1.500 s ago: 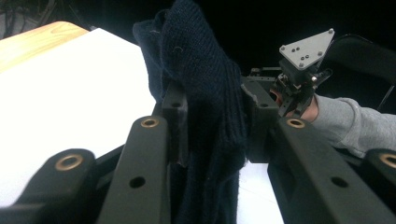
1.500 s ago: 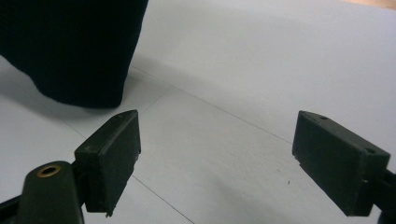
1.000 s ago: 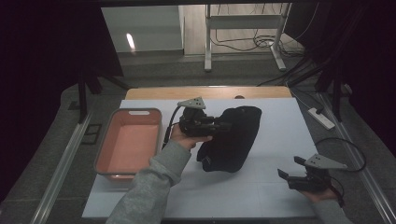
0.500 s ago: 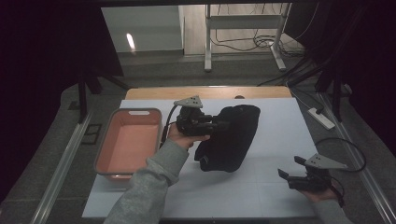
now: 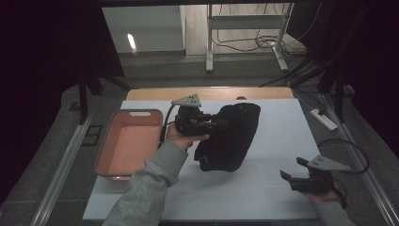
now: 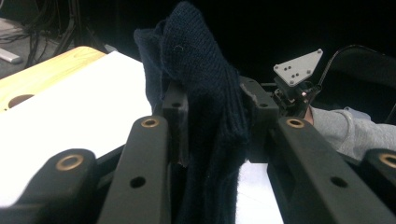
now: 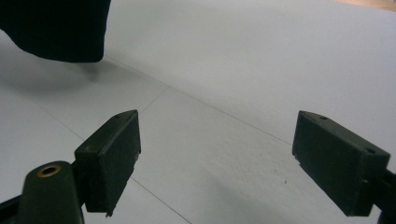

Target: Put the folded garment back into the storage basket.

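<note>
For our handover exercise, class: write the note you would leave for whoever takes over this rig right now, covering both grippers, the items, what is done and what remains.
Left gripper: shut on the dark knit garment, holding its edge up off the white table.
Right gripper: open, holding nothing, low over the table's near right part.
Pink tray: left of the garment, nothing in it.
Done: garment gripped and partly lifted.
Left: probably moving it to the tray; that is a guess.

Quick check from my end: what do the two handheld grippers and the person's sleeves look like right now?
Both the left gripper and the right gripper are black, each topped by a grey three-cornered plate and trailing a black cable. Brass-coloured pivot pins show on the jaw arms. The person's sleeves are grey.
</note>
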Demonstrator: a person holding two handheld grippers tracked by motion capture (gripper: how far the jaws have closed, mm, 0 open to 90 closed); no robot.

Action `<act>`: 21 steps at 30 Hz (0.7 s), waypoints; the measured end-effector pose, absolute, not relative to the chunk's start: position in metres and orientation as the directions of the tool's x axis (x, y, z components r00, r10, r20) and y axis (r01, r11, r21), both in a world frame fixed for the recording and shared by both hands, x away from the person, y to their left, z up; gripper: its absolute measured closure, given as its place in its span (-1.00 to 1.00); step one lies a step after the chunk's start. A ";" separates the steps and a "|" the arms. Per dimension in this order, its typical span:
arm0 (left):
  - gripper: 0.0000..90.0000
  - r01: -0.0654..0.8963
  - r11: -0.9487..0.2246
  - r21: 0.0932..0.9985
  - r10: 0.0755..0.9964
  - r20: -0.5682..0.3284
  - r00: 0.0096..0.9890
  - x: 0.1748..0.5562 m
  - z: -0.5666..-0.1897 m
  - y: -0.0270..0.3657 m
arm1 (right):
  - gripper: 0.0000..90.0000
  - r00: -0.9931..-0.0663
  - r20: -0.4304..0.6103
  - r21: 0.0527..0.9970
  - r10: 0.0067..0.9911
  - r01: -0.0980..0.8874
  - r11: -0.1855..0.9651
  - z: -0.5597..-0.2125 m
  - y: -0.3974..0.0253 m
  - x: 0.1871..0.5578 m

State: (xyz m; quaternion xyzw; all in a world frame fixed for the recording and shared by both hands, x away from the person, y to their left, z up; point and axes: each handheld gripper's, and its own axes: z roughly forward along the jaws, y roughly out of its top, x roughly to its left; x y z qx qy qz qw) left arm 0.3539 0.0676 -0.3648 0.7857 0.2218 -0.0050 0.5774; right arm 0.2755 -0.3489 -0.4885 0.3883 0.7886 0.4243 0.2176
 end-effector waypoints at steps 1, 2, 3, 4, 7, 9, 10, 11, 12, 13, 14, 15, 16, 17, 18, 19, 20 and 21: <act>0.50 0.353 -0.234 0.906 0.344 -0.262 0.902 0.354 -0.364 0.068 | -0.64 -0.604 -0.013 0.838 0.797 0.428 0.338 -0.489 -0.349 0.276; 0.50 0.353 -0.231 0.907 0.345 -0.263 0.901 0.353 -0.364 0.069 | -0.64 -0.603 -0.013 0.838 0.797 0.428 0.338 -0.489 -0.349 0.276; 0.50 0.353 -0.229 0.907 0.346 -0.263 0.901 0.353 -0.364 0.070 | -0.64 -0.603 -0.014 0.838 0.797 0.428 0.338 -0.489 -0.349 0.276; 0.50 0.352 -0.228 0.908 0.348 -0.262 0.900 0.353 -0.363 0.070 | -0.64 -0.603 -0.014 0.838 0.797 0.428 0.339 -0.489 -0.349 0.276; 0.50 0.351 -0.221 0.910 0.352 -0.261 0.899 0.352 -0.362 0.073 | -0.64 -0.604 -0.016 0.838 0.797 0.427 0.340 -0.489 -0.349 0.276; 0.50 0.351 -0.220 0.910 0.355 -0.260 0.898 0.352 -0.361 0.074 | -0.64 -0.603 -0.015 0.839 0.797 0.427 0.339 -0.488 -0.349 0.276; 0.50 0.350 -0.218 0.911 0.357 -0.259 0.897 0.351 -0.361 0.075 | -0.64 -0.603 -0.014 0.838 0.798 0.427 0.338 -0.488 -0.349 0.276; 0.50 0.349 -0.217 0.912 0.358 -0.258 0.897 0.351 -0.360 0.075 | -0.64 -0.603 -0.015 0.839 0.798 0.427 0.338 -0.488 -0.349 0.276; 0.50 0.348 -0.216 0.912 0.360 -0.257 0.897 0.351 -0.360 0.076 | -0.64 -0.602 -0.014 0.839 0.798 0.427 0.337 -0.488 -0.349 0.276; 0.50 0.347 -0.215 0.913 0.363 -0.255 0.896 0.350 -0.359 0.077 | -0.64 -0.601 -0.015 0.839 0.799 0.427 0.337 -0.488 -0.349 0.276; 0.50 0.343 -0.215 0.914 0.368 -0.250 0.896 0.350 -0.359 0.078 | -0.64 -0.601 -0.015 0.839 0.799 0.428 0.337 -0.488 -0.349 0.276; 0.50 0.341 -0.215 0.915 0.369 -0.247 0.896 0.349 -0.358 0.079 | -0.64 -0.600 -0.015 0.838 0.800 0.429 0.337 -0.488 -0.349 0.276; 0.50 0.339 -0.214 0.916 0.370 -0.245 0.896 0.349 -0.357 0.079 | -0.64 -0.600 -0.015 0.838 0.800 0.429 0.338 -0.488 -0.349 0.276; 0.50 0.339 -0.212 0.917 0.372 -0.245 0.895 0.348 -0.357 0.081 | -0.64 -0.600 -0.015 0.838 0.800 0.430 0.337 -0.488 -0.349 0.276; 0.50 0.336 -0.212 0.918 0.373 -0.242 0.896 0.348 -0.356 0.081 | -0.64 -0.599 -0.015 0.838 0.800 0.430 0.337 -0.488 -0.349 0.276; 0.50 0.337 -0.208 0.918 0.375 -0.243 0.895 0.347 -0.355 0.083 | -0.64 -0.599 -0.015 0.838 0.800 0.430 0.337 -0.488 -0.349 0.276; 0.50 0.335 -0.207 0.919 0.375 -0.241 0.895 0.347 -0.355 0.083 | -0.64 -0.600 -0.015 0.838 0.800 0.429 0.337 -0.488 -0.349 0.276; 0.50 0.335 -0.203 0.920 0.377 -0.242 0.894 0.346 -0.354 0.084 | -0.64 -0.600 -0.016 0.838 0.800 0.429 0.338 -0.488 -0.349 0.276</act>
